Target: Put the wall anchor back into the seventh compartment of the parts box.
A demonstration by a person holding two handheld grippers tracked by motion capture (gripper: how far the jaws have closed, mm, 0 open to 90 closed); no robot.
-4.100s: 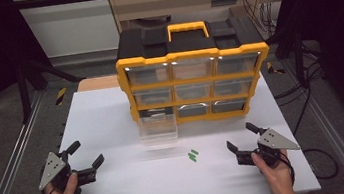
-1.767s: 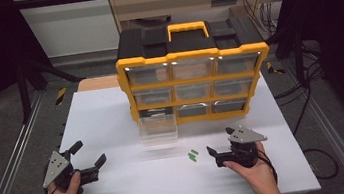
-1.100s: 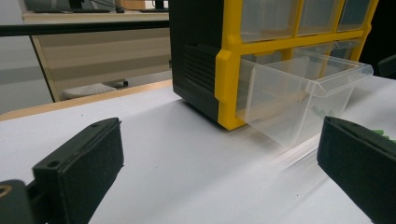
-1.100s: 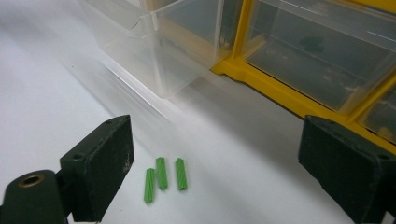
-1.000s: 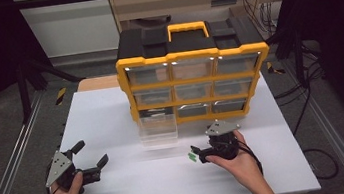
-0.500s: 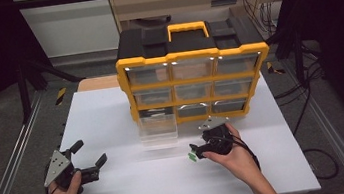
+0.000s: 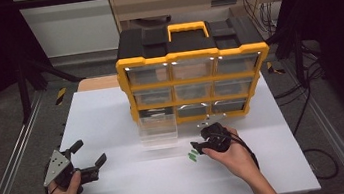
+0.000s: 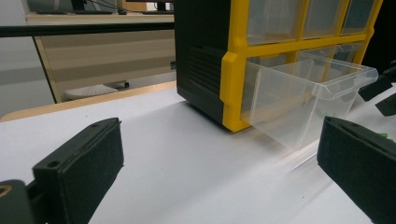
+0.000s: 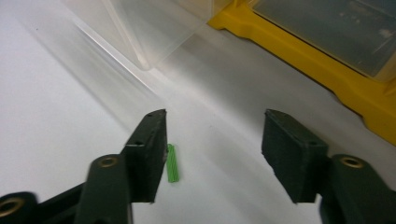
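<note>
High view: a yellow-and-black drawer cabinet stands at the far middle of the white desk. Its bottom-left clear drawer is pulled out toward the person. Just in front of that drawer and a little to its right lie small green pieces on the desk. The right claw sits right over them, held low in the right hand, close in front of the cabinet's bottom row. The left claw rests well apart from the cabinet, near the desk's front left corner, in the left hand — jaws spread, nothing between them.

Left gripper view: the two black jaws stand wide apart, released, with bare desk between them. Beyond them are the cabinet's black side and yellow frame, and the pulled-out clear drawer at its base.

Right gripper view: the jaws have just been closing, yet a clear gap remains and they press on nothing. One green ribbed piece lies on the desk just inside the left jaw, touching or nearly touching its pad — I cannot tell which. The drawer's corner and the cabinet's yellow base lie just beyond.
</note>
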